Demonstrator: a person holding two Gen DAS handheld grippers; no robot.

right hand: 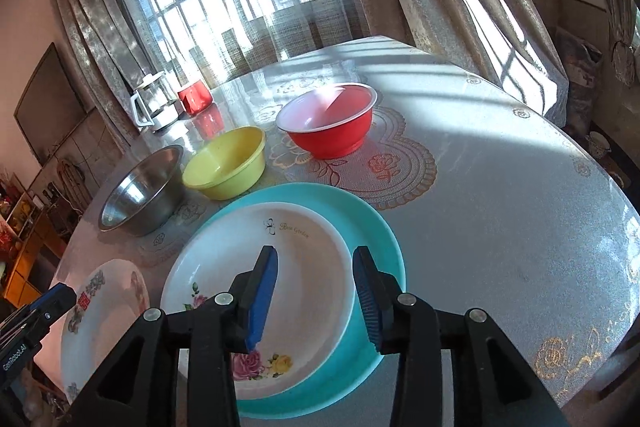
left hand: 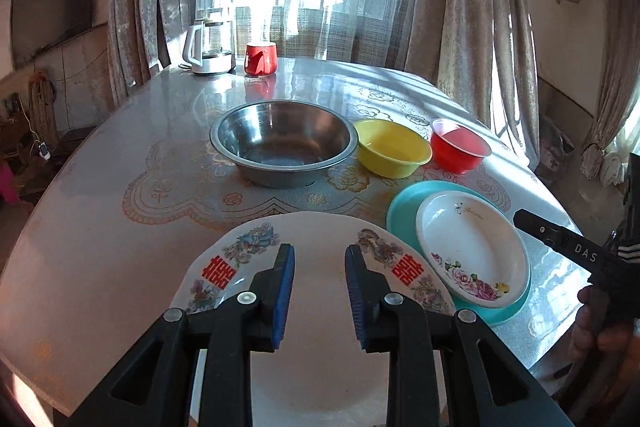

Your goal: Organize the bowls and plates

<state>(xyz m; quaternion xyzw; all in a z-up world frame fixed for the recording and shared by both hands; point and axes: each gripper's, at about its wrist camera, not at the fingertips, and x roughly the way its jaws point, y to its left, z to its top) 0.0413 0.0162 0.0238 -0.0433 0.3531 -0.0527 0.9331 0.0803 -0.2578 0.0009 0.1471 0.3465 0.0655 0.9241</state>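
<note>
My left gripper hovers open over a white plate with red characters, which shows flat between its blue pads; nothing is pinched. My right gripper is open above a white rose plate that rests on a teal plate. Its pads touch neither plate. Behind the plates a steel bowl, a yellow bowl and a red bowl stand in a row. In the right wrist view the character plate lies at the lower left.
A glass kettle and a red mug stand at the table's far end by the curtained window. The round table's near edge runs close under my left gripper. A hand holds the right gripper at the right.
</note>
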